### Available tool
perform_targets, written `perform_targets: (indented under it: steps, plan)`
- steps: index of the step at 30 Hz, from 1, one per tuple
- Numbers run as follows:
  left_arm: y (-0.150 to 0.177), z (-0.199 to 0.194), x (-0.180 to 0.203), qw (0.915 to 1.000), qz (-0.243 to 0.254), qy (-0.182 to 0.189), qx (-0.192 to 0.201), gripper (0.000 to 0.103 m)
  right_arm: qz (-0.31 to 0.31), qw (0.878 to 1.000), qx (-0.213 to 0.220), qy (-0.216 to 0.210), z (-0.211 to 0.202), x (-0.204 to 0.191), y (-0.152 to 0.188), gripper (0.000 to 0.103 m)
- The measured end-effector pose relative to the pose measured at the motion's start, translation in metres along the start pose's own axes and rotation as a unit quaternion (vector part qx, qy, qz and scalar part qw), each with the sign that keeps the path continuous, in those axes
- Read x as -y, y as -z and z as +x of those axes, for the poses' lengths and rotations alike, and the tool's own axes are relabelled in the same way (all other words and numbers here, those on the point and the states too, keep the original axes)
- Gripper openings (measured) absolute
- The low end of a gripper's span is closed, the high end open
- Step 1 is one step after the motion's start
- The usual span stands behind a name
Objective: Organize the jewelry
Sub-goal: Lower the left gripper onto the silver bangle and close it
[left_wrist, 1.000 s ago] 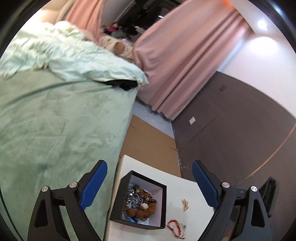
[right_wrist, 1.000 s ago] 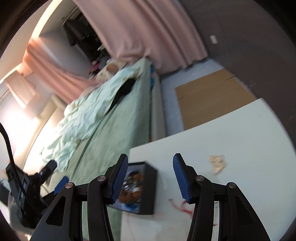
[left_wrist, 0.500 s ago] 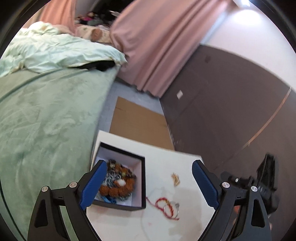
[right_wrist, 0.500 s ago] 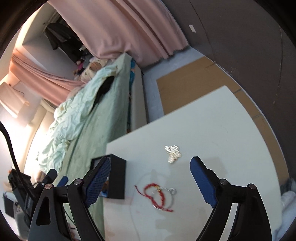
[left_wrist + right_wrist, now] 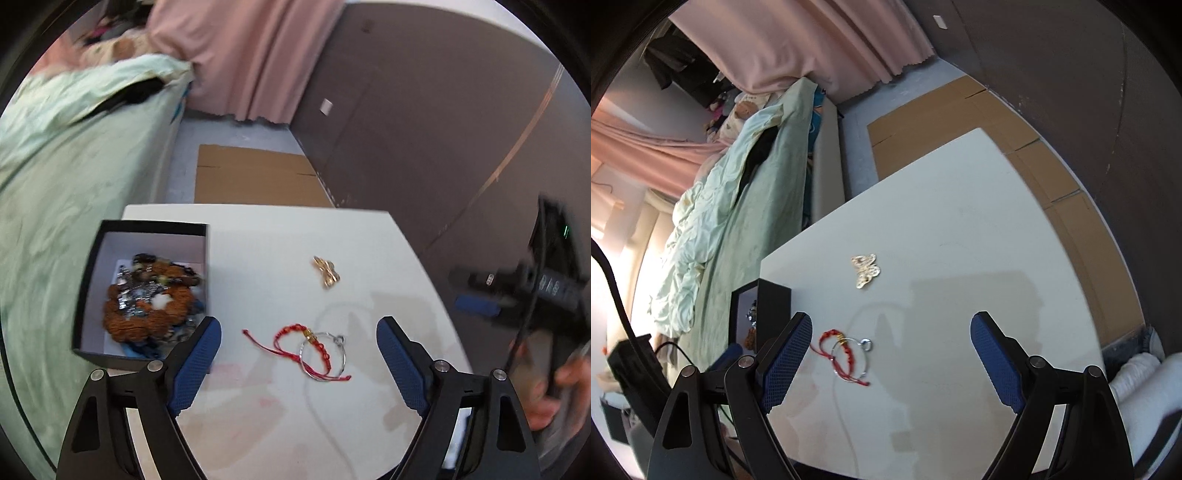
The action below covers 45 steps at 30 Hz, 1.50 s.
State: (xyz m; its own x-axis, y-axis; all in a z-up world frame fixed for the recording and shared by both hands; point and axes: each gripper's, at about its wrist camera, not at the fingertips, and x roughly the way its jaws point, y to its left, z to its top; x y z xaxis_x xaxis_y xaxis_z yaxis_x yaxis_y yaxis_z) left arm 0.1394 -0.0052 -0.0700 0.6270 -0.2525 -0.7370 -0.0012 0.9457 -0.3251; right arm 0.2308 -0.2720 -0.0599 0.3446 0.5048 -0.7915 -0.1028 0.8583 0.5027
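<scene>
Both views dropped closer: red bracelet [image 5: 300, 345] and ring [image 5: 324, 355] now sit between left gripper [image 5: 299, 363]; right gripper [image 5: 891, 363] too, both wide open, empty. Box [image 5: 96, 242] left.

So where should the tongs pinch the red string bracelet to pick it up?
Probably from straight above, pinching the thick knotted loop of the red bracelet on its left side. It lies flat on the white table, so no side approach gets under it. A silver ring overlaps its right half, so the left side looks freer. The loose tail is too thin to hold well.
</scene>
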Motion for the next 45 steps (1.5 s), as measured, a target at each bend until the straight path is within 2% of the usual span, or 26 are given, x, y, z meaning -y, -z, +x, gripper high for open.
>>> perform_targets:
  steps: [8, 15, 19, 24, 33, 36, 45]
  plan:
    - [0.016, 0.034, 0.027, 0.9969, 0.065, -0.028, -0.036, 0.087, 0.019, 1.0, 0.001, -0.002, -0.009, 0.023, -0.004, 0.088]
    - [0.034, 0.066, 0.048, 0.988, 0.13, -0.045, -0.071, 0.087, 0.053, 0.999, -0.012, -0.005, -0.001, 0.041, -0.007, 0.088]
    - [0.041, 0.08, 0.053, 0.9843, 0.145, -0.057, -0.083, 0.085, 0.04, 0.999, -0.012, 0.015, -0.002, 0.039, -0.009, 0.088]
    - [0.035, 0.092, 0.049, 0.9845, 0.135, -0.068, -0.089, 0.081, 0.037, 0.999, -0.015, 0.02, -0.004, 0.042, -0.011, 0.088]
    - [0.035, 0.1, 0.054, 0.978, 0.166, -0.086, -0.092, 0.068, 0.031, 0.999, -0.016, 0.02, -0.005, 0.046, -0.013, 0.088]
    - [0.035, 0.098, 0.054, 0.9774, 0.171, -0.084, -0.092, 0.052, 0.023, 0.999, -0.02, 0.022, -0.004, 0.042, -0.012, 0.088]
    - [0.027, 0.086, 0.048, 0.9831, 0.149, -0.062, -0.085, 0.052, 0.005, 0.999, -0.03, 0.037, 0.01, 0.029, -0.008, 0.088]
